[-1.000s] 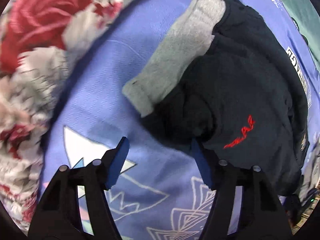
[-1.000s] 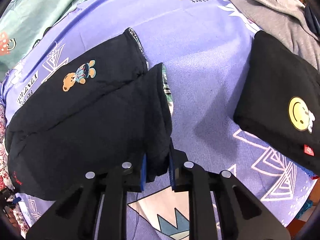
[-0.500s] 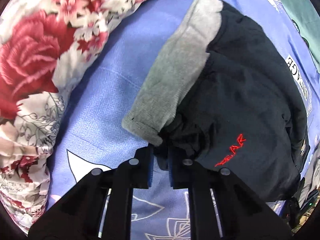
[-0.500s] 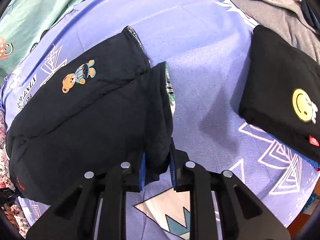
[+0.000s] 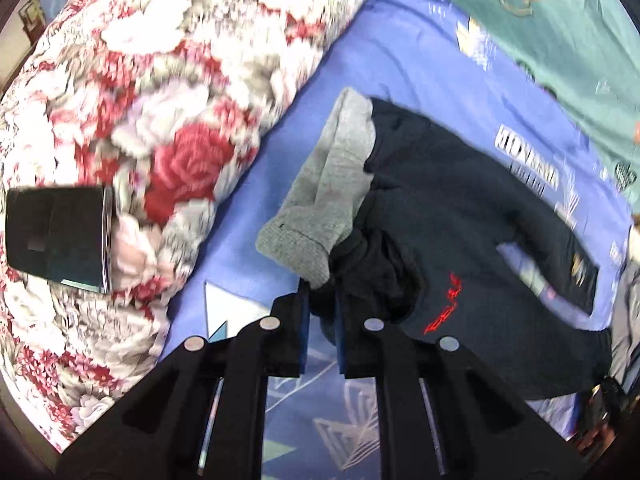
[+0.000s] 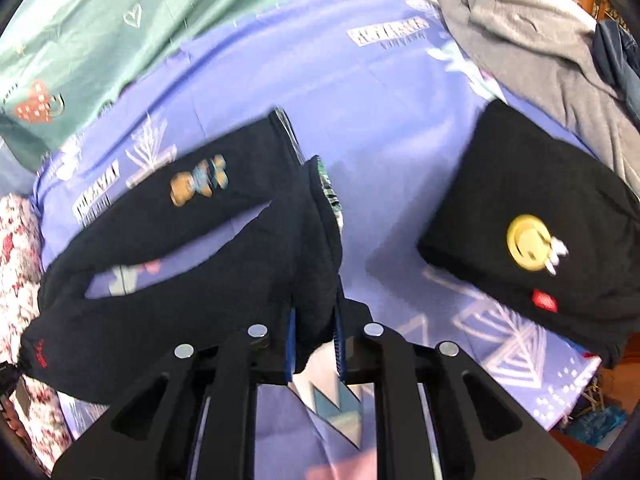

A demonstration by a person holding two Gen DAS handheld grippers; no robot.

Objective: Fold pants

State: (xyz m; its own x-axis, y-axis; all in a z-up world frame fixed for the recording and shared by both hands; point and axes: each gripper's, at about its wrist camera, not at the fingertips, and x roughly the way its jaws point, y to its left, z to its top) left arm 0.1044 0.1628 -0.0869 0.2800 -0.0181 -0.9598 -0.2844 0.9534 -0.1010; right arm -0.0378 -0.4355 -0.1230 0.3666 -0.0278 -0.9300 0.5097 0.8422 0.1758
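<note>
**Both claws clamped, pants coming up off the bed**

And there's the lift! A second ago the left claw [image 5: 320, 312] stood wide open over the dark fabric; now it is pinched shut on the pants [image 5: 460, 216] just below the grey waistband [image 5: 332, 196], lower centre of its frame. The right claw [image 6: 314, 340] is likewise clenched on the dark hem at lower centre of its view, as it was before. Compared with a second back, the bedsheet [image 6: 320, 72] looks farther away in both views and the garment hangs in a sagging loop. My read: the near edge is raised, ready to carry across for a fold.

What each view adds: the left one shows the floral quilt [image 5: 160, 100] filling the upper left, with a dark phone-like slab [image 5: 56, 240] lying on it. Only the right view shows the bear patch [image 6: 198, 182], sheet visible through the gap between the legs, a folded black garment [image 6: 532, 220] with a smiley at right, well apart, and grey clothing [image 6: 532, 44] beyond it.
</note>
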